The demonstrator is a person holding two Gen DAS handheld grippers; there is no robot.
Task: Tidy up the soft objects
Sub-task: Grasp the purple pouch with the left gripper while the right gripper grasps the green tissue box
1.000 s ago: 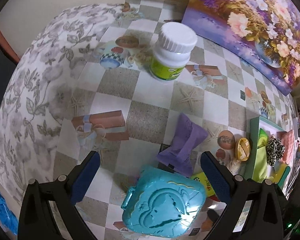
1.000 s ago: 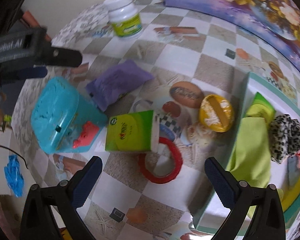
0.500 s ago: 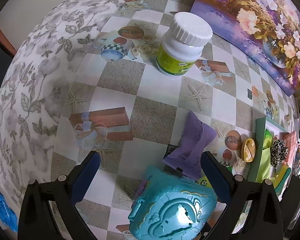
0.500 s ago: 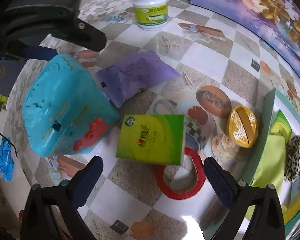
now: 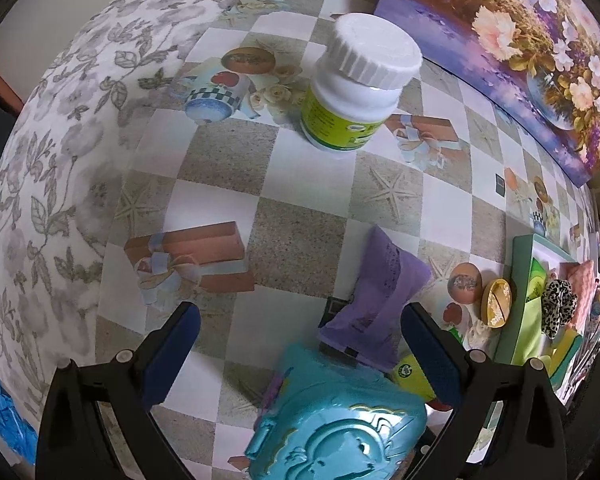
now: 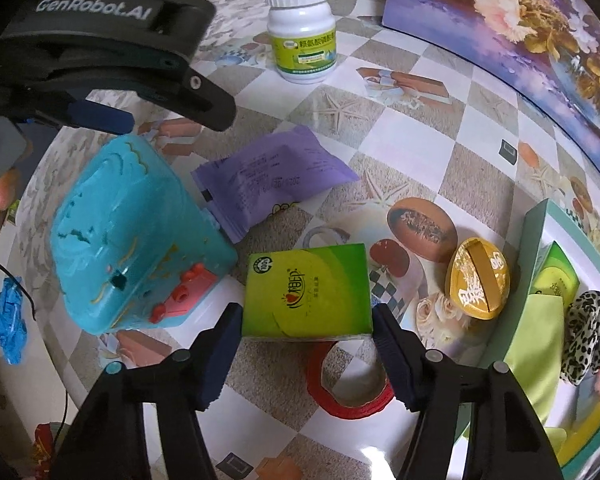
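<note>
A green tissue pack (image 6: 306, 290) lies on the checkered table. My right gripper (image 6: 306, 354) is open, with its two pads on either side of the pack's near end. A purple soft packet (image 6: 272, 178) lies behind it; it also shows in the left wrist view (image 5: 380, 300). My left gripper (image 5: 300, 354) is open and empty, hovering above the turquoise plastic case (image 5: 336, 420), which also shows in the right wrist view (image 6: 132, 240). A green tray (image 6: 536, 280) at the right holds a green cloth (image 6: 534, 340) and a leopard scrunchie (image 6: 588, 336).
A white pill bottle (image 5: 360, 80) stands at the back. A red tape ring (image 6: 350, 380) lies under the tissue pack's near edge. A yellow oval tin (image 6: 478, 278) leans by the tray. A flower painting (image 5: 520, 48) lines the back right. The table edge is at the left.
My right gripper has moved forward and down until its pads flank the green tissue pack. My left gripper has moved forward, so the bottle looks nearer and the turquoise case sits lower in view.
</note>
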